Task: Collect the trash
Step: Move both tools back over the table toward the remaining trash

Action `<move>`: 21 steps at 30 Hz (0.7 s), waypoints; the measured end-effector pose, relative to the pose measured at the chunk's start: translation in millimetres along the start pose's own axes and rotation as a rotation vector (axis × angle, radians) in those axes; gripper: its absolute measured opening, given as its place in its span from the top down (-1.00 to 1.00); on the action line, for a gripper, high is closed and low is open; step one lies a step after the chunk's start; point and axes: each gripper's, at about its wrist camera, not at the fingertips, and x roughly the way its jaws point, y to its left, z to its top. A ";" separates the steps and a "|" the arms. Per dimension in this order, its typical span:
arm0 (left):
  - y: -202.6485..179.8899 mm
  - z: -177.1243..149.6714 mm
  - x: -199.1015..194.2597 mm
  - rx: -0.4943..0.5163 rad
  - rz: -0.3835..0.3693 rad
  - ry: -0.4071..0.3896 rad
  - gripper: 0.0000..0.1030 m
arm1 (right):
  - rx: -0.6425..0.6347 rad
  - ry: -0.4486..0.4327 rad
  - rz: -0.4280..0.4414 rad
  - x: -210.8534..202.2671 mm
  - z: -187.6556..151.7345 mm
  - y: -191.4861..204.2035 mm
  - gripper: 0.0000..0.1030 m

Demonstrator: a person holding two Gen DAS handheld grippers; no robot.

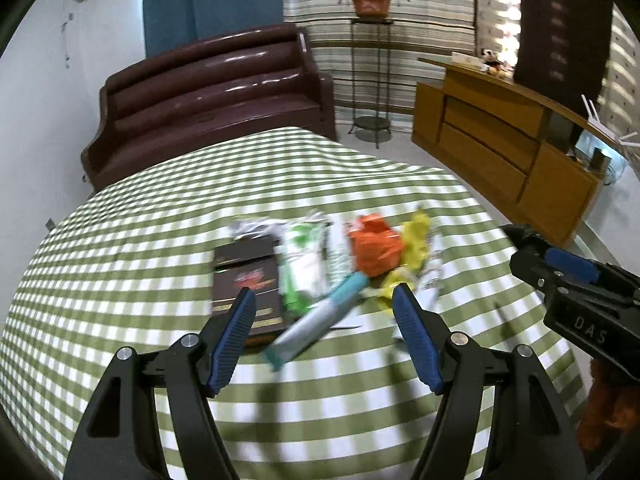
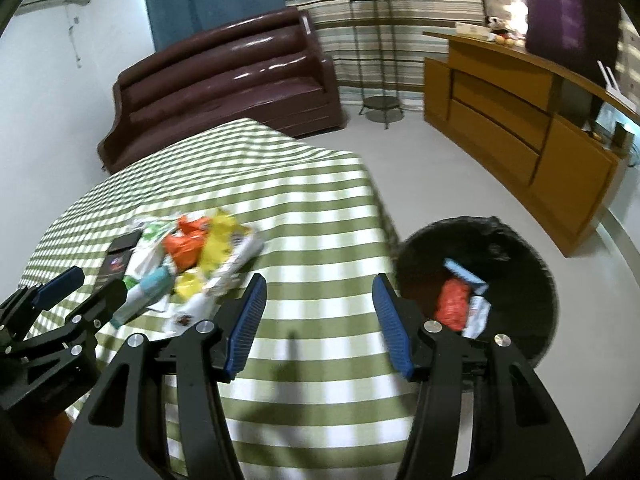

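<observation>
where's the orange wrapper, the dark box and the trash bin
orange wrapper (image 1: 375,249), left wrist view, middle of its crumpled face
dark box (image 1: 249,280), left wrist view, printed top
trash bin (image 2: 546,280), right wrist view, black liner at the right rim

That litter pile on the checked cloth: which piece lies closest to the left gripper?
The teal-and-grey tube: it points between the left gripper fingers, while the orange wrapper and yellow wrapper lie farther back.
</observation>
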 end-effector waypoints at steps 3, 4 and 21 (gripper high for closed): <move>17.7 -4.4 -1.2 -0.019 0.017 0.004 -0.33 | -0.019 0.014 0.017 4.9 -1.4 17.7 -0.04; 21.7 -5.8 -1.5 -0.023 0.021 0.006 -0.33 | -0.027 0.020 0.023 7.3 -1.9 25.1 -0.04; 71.2 -19.3 -1.9 -0.096 0.044 0.025 -0.33 | -0.110 0.119 -0.008 39.7 -8.2 82.5 -0.04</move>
